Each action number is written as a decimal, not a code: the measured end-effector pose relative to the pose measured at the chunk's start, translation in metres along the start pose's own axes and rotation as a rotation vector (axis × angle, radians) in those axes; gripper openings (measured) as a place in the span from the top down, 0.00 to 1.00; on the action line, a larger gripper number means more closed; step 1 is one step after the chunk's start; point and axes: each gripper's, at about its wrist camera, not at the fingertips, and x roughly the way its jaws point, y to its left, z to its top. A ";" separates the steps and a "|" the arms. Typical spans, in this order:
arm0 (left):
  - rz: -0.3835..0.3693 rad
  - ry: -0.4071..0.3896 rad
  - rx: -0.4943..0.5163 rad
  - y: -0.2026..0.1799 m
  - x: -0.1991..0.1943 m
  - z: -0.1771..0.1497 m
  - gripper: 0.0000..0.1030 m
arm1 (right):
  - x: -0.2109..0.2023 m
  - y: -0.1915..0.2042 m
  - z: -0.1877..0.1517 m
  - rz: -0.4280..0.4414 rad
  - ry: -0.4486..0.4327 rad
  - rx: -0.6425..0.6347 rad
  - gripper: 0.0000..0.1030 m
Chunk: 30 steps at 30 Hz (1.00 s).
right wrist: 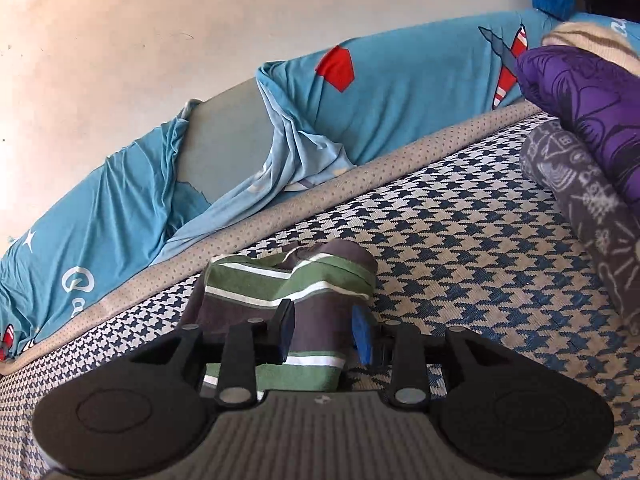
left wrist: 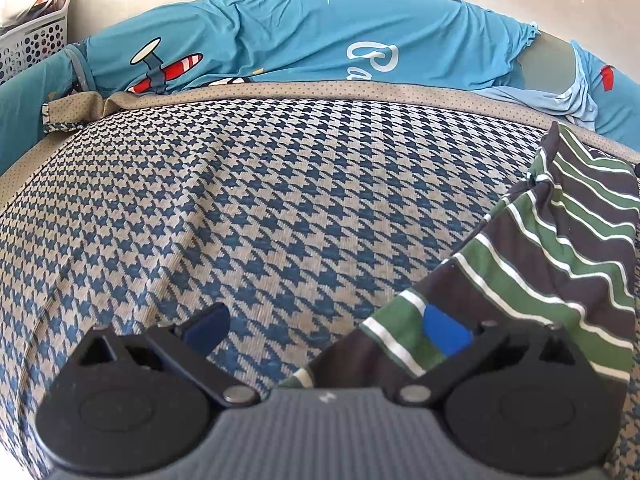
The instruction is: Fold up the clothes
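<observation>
Striped garment [right wrist: 288, 300], green, dark brown and white, bunched on the houndstooth bedspread [left wrist: 248, 208] near its far dotted border [left wrist: 360, 92]. Gripped at its near end by the right gripper [right wrist: 326, 330], fingers drawn in against a fold of the cloth from both sides, blue pads [right wrist: 363, 336] pressing the fabric. Draped in the left view [left wrist: 552, 240] along the right side, running from beside the dotted border down toward the camera, with a hem edge trailing under the right finger of the left gripper [left wrist: 324, 326]. Left gripper spread wide, nothing between its fingers, one pad [left wrist: 444, 330] lying over the stripes and the other over bare houndstooth. Broad stretch of unoccupied bedspread to the left of the garment and ahead of the left gripper, up to the dotted border. Beyond that border, a raised bumper in blue aeroplane-print fabric [left wrist: 320, 36] (cover pulled aside in one spot, grey padding showing). Off to the right in the right view, a rolled purple cloth [right wrist: 588, 108] on a grey printed one [right wrist: 592, 200], close to the garment's free side. Perforated white basket [left wrist: 36, 36] at the far left corner against the wall.
</observation>
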 end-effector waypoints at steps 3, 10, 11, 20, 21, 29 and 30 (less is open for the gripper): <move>0.001 0.001 -0.001 0.002 -0.001 -0.003 0.00 | -0.016 0.004 -0.009 0.028 0.017 -0.014 0.70; -0.028 0.009 -0.011 0.010 -0.004 -0.008 0.00 | -0.051 0.014 -0.040 0.103 0.071 -0.038 0.69; -0.033 0.011 -0.014 0.012 -0.005 -0.009 0.00 | -0.056 0.015 -0.046 0.113 0.081 -0.039 0.69; -0.032 0.013 -0.025 0.023 -0.007 -0.017 0.00 | -0.102 0.024 -0.104 0.244 0.177 -0.052 0.62; -0.029 0.013 -0.026 0.024 -0.007 -0.018 0.00 | -0.106 0.025 -0.110 0.265 0.194 -0.051 0.62; -0.034 0.025 -0.060 0.035 -0.011 -0.024 0.00 | -0.136 0.034 -0.159 0.434 0.331 -0.043 0.61; -0.035 0.031 -0.068 0.037 -0.011 -0.025 0.00 | -0.139 0.036 -0.164 0.453 0.346 -0.043 0.61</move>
